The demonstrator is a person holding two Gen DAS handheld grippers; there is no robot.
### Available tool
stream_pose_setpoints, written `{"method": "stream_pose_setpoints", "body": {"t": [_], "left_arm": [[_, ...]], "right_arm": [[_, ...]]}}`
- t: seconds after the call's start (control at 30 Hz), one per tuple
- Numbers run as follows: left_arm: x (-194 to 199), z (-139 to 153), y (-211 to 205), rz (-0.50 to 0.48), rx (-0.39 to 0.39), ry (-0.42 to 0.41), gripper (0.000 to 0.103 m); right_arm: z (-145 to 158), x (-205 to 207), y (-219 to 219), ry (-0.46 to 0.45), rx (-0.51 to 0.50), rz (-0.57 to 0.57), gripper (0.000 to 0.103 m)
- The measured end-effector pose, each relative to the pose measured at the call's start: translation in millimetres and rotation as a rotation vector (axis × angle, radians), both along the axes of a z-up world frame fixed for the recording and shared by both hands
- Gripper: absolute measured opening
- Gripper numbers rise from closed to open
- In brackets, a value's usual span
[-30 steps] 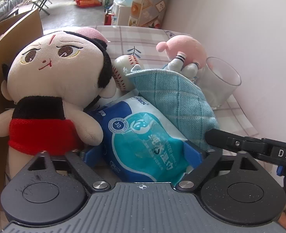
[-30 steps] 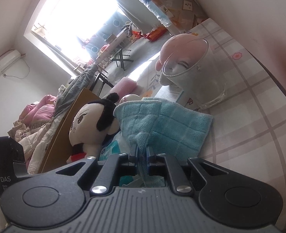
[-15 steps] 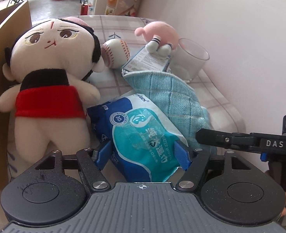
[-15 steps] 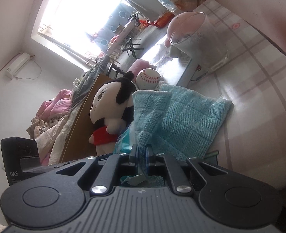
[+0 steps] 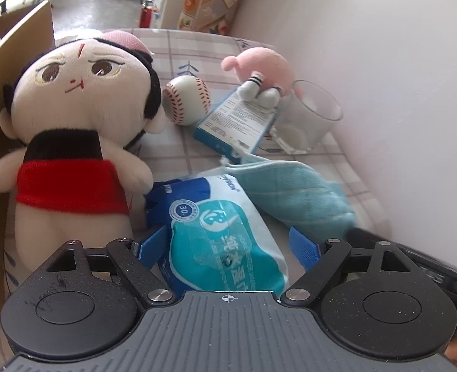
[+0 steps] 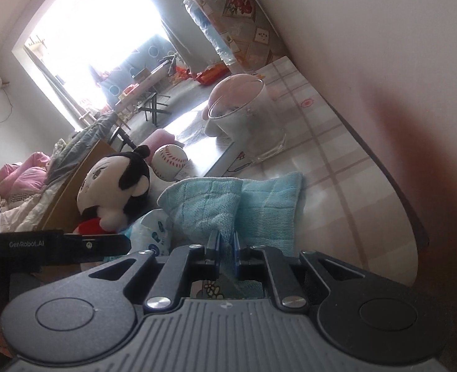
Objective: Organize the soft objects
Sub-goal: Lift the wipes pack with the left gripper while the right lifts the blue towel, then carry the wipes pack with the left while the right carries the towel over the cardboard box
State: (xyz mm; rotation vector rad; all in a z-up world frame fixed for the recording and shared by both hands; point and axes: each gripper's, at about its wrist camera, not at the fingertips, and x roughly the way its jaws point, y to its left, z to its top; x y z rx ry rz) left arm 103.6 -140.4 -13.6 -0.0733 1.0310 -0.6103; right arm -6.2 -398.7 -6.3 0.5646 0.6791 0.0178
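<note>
Teal cloth (image 6: pixel 228 214) pinched in right gripper (image 6: pixel 225 248); left gripper (image 5: pixel 228 245) wide around wipes pack (image 5: pixel 219 232).

The wet wipes pack's (image 5: pixel 225 235) near end is hidden under the left gripper body; the pink plush (image 6: pixel 233 88) blurs behind the glass cup (image 6: pixel 247 124).

Right gripper (image 6: pixel 225 249) low in front, blue fingers (image 6: pixel 213 245) pinched tight on a fold of the light blue towel (image 6: pixel 228 204). Towel spread over the checked tabletop (image 6: pixel 346 186), one flap doubled back on itself. Behind it, a clear glass (image 6: pixel 247 127) near the wall, something pink showing through. Left of the glass, a baseball (image 6: pixel 169 161) beside a box-like packet. Further left, a plush doll (image 6: pixel 113 186) with black hair and red top against a cardboard box (image 6: pixel 70 195). Wet-wipes pack (image 6: pixel 151 232) just under the towel's left edge. Part of the other gripper (image 6: pixel 55 248) at far left, state not visible.
</note>
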Motion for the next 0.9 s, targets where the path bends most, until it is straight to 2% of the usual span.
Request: {"method": "stream_pose_setpoints", "body": {"t": [0.1,0.13,0.17,0.23,0.3,0.37,0.6,0.77,0.8,0.9], "left_arm": [[3,-3,-10,0.016,0.049,-0.027,0.083],[3,-5,-12,0.018,0.068,-0.032,0.083],[3,-7,-14,0.019,0.084,-0.034,0.083],[4,-9,-15,0.018,0.095,-0.035,0.081],[4,-10,-15,0.010,0.106,-0.046,0.081],[4,-10,-15,0.004,0.113,-0.045,0.082],[12,-15,-11,0.000,0.092,0.017,0.087],[16,-19,-8,0.000,0.066,0.053,0.086],[17,-20,-8,0.000,0.061,0.054,0.085],[16,-20,-7,-0.006,0.052,0.045,0.082]], "right_arm": [[19,-6,8,-0.074,-0.141,0.022,0.018],[26,-6,11,-0.097,-0.185,0.038,0.030],[32,-6,13,-0.118,-0.221,0.060,0.051],[41,-1,17,-0.151,-0.267,0.104,0.071],[43,11,20,-0.152,-0.282,0.164,0.072],[39,28,21,-0.137,-0.287,0.217,0.081],[3,79,13,-0.012,-0.304,0.276,0.084],[-16,84,17,0.061,-0.330,0.277,0.083],[-17,82,19,0.060,-0.342,0.276,0.082],[-16,77,26,0.068,-0.367,0.291,0.069]]}}
